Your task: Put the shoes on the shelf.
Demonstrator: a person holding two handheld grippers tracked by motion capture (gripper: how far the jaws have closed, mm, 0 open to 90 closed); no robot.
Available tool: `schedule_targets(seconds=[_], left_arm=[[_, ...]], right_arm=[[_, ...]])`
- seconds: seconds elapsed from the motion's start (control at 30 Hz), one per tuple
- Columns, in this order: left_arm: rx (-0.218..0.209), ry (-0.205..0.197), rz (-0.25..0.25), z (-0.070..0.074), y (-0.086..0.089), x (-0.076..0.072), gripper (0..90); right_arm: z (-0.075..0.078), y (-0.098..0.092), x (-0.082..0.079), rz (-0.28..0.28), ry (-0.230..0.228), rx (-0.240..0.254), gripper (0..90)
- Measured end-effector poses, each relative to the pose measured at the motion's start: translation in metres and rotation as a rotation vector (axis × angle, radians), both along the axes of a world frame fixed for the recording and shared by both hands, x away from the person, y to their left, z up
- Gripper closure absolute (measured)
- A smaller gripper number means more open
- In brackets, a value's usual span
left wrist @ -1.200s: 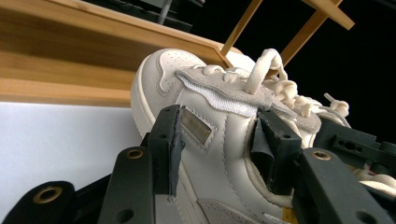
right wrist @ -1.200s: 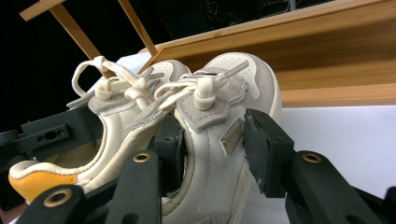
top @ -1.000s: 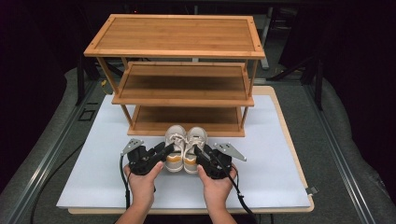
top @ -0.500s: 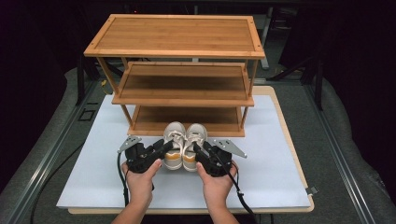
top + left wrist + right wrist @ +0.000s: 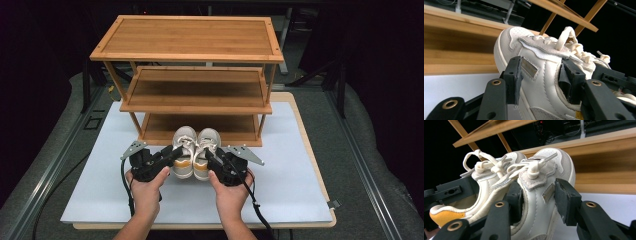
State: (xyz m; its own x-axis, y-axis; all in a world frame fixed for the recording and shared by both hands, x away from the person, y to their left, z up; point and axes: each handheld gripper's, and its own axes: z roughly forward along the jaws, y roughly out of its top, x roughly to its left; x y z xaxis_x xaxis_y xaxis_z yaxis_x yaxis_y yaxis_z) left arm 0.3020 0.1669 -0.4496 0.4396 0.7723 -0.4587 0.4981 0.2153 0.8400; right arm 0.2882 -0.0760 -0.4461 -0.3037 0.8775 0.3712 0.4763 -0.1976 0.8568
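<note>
A pair of cream sneakers with orange heels stands side by side in front of a three-tier bamboo rack [image 5: 187, 40], toes pointing at its bottom shelf [image 5: 160, 125]. My left gripper [image 5: 175, 154] is shut on the left sneaker [image 5: 183, 147], its jaws pinching the side wall near the collar [image 5: 541, 62]. My right gripper [image 5: 210, 156] is shut on the right sneaker [image 5: 206, 147] the same way [image 5: 544, 170]. The toes reach the bottom shelf's front edge. Whether the soles touch the mat I cannot tell.
A white mat [image 5: 300, 170] covers the wooden board under the rack. The rack's middle and top shelves are bare. Both uprights at the rack's front frame the bottom opening. Cables trail from both grippers toward the near edge.
Both grippers have carried the pair of sneakers away from the person, toward the rack's bottom shelf. The grips have not changed.
</note>
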Motion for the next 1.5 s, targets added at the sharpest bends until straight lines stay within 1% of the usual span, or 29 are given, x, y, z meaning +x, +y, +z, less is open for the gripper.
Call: schedule_targets(seconds=[0.03,0.07,0.2,0.23,0.27,0.3,0.33,0.37,0.4,0.43,0.47,0.5,0.53,0.57,0.67,0.73,0.8,0.83,0.9,0.93,0.97,1.07,1.17,1.23,1.33,1.37,1.4,1.43,1.5], left_arm=[[-0.001,-0.006,0.001,0.002,0.0,0.0,55.4],[-0.002,-0.009,0.002,0.005,0.001,0.0,55.4],[-0.004,-0.024,0.007,0.014,0.003,0.0,55.4],[-0.006,-0.028,0.007,0.017,0.003,0.001,55.4],[-0.005,-0.027,0.005,0.018,0.003,0.001,55.4],[-0.002,-0.028,0.006,0.02,0.003,0.001,55.4],[-0.003,-0.029,0.005,0.022,0.003,0.001,55.4],[-0.001,-0.028,0.003,0.024,0.003,0.002,55.4],[0.0,-0.027,0.003,0.026,0.003,0.002,55.4],[0.0,-0.026,-0.001,0.027,0.003,0.003,55.4],[0.002,-0.025,-0.002,0.029,0.003,0.003,55.4],[0.001,-0.026,-0.003,0.031,0.003,0.004,55.4],[0.002,-0.028,-0.005,0.032,0.002,0.004,55.4],[0.003,-0.033,-0.004,0.034,0.002,0.004,55.4],[0.005,-0.035,-0.006,0.038,0.001,0.004,55.4],[-0.002,-0.035,-0.003,0.041,0.001,0.005,55.4],[-0.009,-0.03,0.0,0.043,0.001,0.006,55.3],[-0.005,-0.032,0.002,0.045,0.001,0.006,55.3],[0.0,-0.036,0.006,0.048,0.0,0.006,55.3],[-0.001,-0.037,0.008,0.049,0.0,0.006,55.3],[0.001,-0.038,0.007,0.051,0.0,0.007,55.4],[0.005,-0.047,0.007,0.055,-0.001,0.007,55.3],[0.01,-0.057,0.005,0.06,-0.002,0.009,55.4],[0.003,-0.058,0.004,0.063,-0.002,0.01,55.4],[0.004,-0.067,0.004,0.068,-0.004,0.012,55.4],[0.006,-0.069,0.003,0.07,-0.004,0.013,55.4],[0.009,-0.069,0.003,0.071,-0.005,0.014,55.3],[0.01,-0.066,0.002,0.072,-0.005,0.015,55.3],[0.003,-0.063,0.002,0.073,-0.005,0.018,55.4]], right_arm=[[0.003,-0.001,-0.001,0.011,0.01,-0.006,59.2],[0.005,0.001,0.0,-0.003,0.001,-0.011,59.2],[0.016,0.002,0.0,0.012,-0.009,-0.011,59.2],[0.017,0.003,0.001,0.001,-0.026,-0.007,59.2],[0.02,0.003,0.001,-0.003,-0.026,-0.012,59.2],[0.021,0.002,0.001,0.026,-0.02,-0.004,59.2],[0.023,0.003,0.001,-0.004,-0.027,-0.007,59.2],[0.024,0.003,0.001,0.008,-0.024,-0.003,59.2],[0.025,0.003,0.002,0.002,-0.034,0.005,59.2],[0.027,0.002,0.001,0.008,-0.02,-0.001,59.2],[0.028,0.002,0.002,-0.004,-0.029,0.001,59.2],[0.029,0.002,0.003,0.003,-0.031,0.007,59.2],[0.031,0.001,0.002,-0.004,-0.019,-0.003,59.2],[0.031,0.001,0.003,-0.002,-0.036,0.013,59.2],[0.037,-0.001,0.002,0.01,-0.029,0.002,59.3],[0.039,0.0,0.004,0.005,-0.044,0.008,59.2],[0.043,-0.002,0.004,0.027,-0.024,0.003,59.3],[0.044,-0.001,0.005,0.003,-0.031,-0.005,59.3],[0.047,-0.001,0.007,0.019,-0.032,-0.004,59.3],[0.048,0.0,0.008,0.015,-0.045,-0.002,59.3],[0.05,-0.001,0.008,0.013,-0.036,-0.012,59.3],[0.053,-0.002,0.009,0.023,-0.048,-0.003,59.3],[0.059,-0.002,0.01,0.019,-0.055,-0.023,59.3],[0.063,-0.003,0.012,0.031,-0.059,-0.021,59.3],[0.068,-0.005,0.013,0.03,-0.06,-0.022,59.3],[0.069,-0.004,0.014,0.025,-0.073,-0.016,59.3],[0.07,-0.005,0.013,0.017,-0.062,-0.029,59.3],[0.07,-0.005,0.015,0.024,-0.075,-0.018,59.4],[0.071,-0.006,0.017,0.028,-0.068,-0.015,59.3]])
